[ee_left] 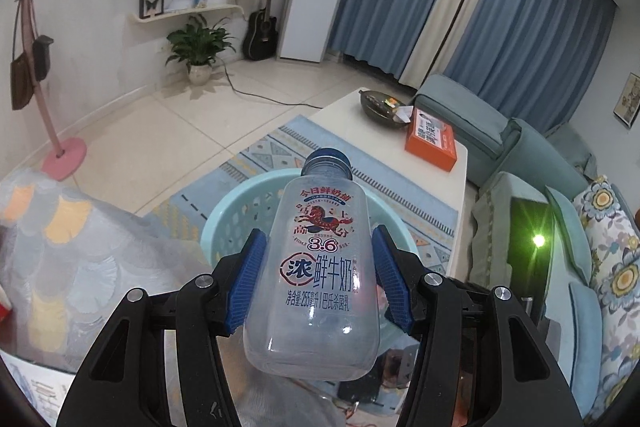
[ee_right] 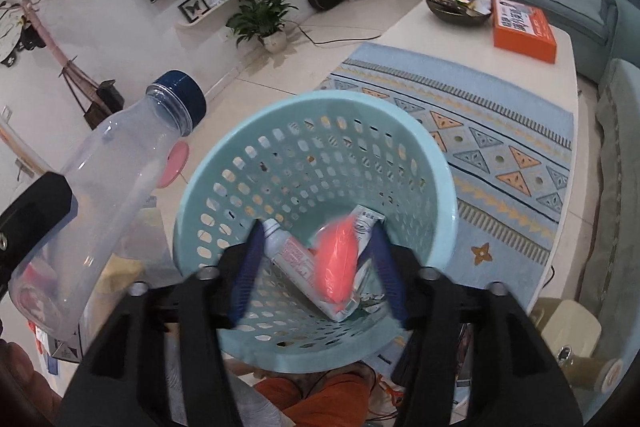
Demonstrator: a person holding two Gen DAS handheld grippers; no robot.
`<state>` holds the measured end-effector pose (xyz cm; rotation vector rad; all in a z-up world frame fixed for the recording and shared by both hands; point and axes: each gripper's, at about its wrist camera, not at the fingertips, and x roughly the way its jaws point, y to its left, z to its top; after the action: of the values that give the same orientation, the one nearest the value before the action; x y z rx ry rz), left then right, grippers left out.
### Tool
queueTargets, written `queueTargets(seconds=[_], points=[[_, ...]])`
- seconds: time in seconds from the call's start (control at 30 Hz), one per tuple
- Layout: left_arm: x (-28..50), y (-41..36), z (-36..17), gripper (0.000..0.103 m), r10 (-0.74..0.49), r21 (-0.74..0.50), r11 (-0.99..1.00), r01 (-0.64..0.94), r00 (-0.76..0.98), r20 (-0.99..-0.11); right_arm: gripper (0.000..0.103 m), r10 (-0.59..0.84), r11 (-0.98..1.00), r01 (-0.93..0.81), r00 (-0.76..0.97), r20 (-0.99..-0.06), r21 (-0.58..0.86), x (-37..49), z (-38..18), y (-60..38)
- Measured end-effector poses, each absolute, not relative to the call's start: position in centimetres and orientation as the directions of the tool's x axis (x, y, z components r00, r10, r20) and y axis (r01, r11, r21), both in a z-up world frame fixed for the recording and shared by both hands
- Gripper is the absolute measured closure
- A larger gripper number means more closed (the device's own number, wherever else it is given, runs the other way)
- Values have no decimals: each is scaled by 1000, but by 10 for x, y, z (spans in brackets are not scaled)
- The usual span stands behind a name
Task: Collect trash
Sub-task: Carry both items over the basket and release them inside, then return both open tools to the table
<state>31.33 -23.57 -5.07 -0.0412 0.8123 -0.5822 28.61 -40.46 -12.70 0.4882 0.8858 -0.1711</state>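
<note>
Above the blue basket [ee_right: 316, 187], my left gripper [ee_left: 316, 267] pinches an empty milk bottle [ee_left: 316, 267] between its jaws, poised for dropping; my right gripper [ee_right: 316, 267] hangs with jaws spread over a carton [ee_right: 296, 263] and orange scrap [ee_right: 336, 263] inside.

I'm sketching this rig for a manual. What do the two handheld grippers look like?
Both match. The left gripper and right gripper have angular black bodies with triangular cut-outs and round silver bolt heads. Each carries two blue ribbed finger pads. No cables, markings or sleeves show on them.
</note>
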Motion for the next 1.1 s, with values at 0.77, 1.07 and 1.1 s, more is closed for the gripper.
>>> queueTargets(seconds=[0.77,1.07,1.1], points=[[242,-137,15,40,-530,-294,846,445,644,-552,43,143,937,103,760,-634,334,234,-21,-319],[209,-45,29,40,-426,-265,904,335,742,-517,33,227,962,-71,750,-621,265,242,-3,-241],[207,-37,27,40,-417,-267,908,322,745,-520,33,238,962,-91,743,-625,258,245,-3,-230]])
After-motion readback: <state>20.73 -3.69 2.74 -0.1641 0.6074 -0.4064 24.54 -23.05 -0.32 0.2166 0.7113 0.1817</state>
